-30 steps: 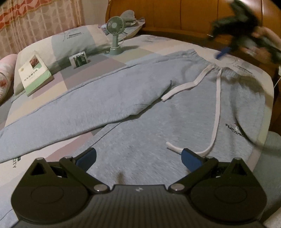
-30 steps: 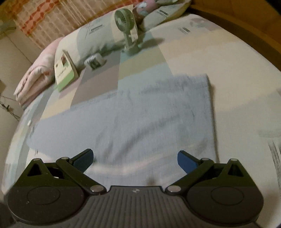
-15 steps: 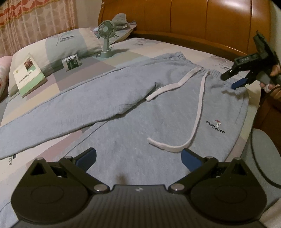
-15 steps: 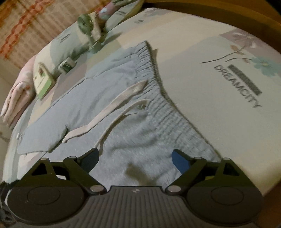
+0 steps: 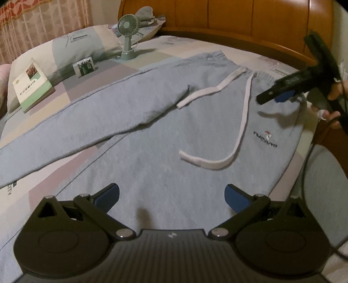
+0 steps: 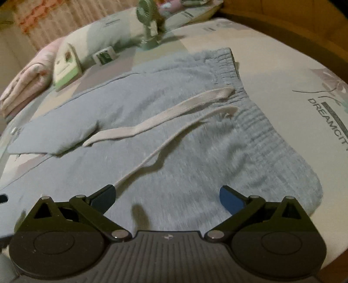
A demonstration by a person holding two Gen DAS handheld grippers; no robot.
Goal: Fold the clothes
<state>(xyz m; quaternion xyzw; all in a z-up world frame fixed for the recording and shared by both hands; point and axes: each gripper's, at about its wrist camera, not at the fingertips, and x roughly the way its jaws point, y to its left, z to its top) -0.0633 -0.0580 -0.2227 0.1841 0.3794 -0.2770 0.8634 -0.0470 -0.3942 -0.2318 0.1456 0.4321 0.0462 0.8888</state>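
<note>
Bed (image 5: 217,46) with patchwork sheet in pastel blocks, wooden headboard (image 5: 250,19) behind it. Grey sweatpants (image 5: 152,139) lie spread flat across the sheet, elastic waistband toward the headboard side, one leg running off to the left of the left wrist view and the other toward the camera; a small dark logo (image 5: 265,139) sits near the hip. Pillow (image 5: 71,50) at the far left of the bed, with a green-and-white book (image 5: 31,85) leaning on it. White drawstring (image 5: 241,104) trails in two strands from the waistband over the front of the pants. Left gripper (image 5: 171,196) hovers above the near leg, jaws spread wide, nothing between them. Right gripper (image 6: 167,196) hangs over the waistband corner near the bed edge, jaws likewise spread and empty; in the left wrist view it appears blurred at upper right. Small green desk fan (image 5: 128,28) stands upright near the pillow, a small photo card (image 5: 85,66) beside it.
</note>
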